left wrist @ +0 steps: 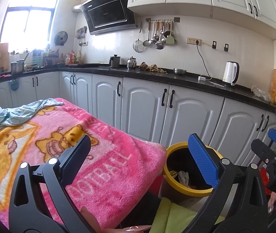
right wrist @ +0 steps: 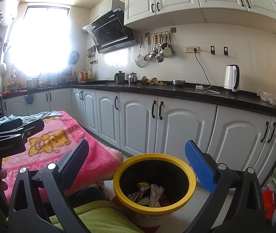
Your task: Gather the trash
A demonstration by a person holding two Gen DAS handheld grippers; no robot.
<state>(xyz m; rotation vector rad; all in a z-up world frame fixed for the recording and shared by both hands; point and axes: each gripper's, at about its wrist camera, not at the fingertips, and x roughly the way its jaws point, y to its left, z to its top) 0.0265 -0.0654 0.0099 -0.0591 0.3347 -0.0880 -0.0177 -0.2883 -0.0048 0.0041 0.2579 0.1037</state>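
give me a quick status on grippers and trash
Left gripper open, empty. Right gripper open, empty, over the bin. Wrappers in bin. Nothing in the way.

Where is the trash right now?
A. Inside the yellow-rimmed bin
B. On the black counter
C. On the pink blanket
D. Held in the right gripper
A: wrappers lie at the bottom of the yellow-rimmed bin, and both the right gripper and left gripper are open and empty.
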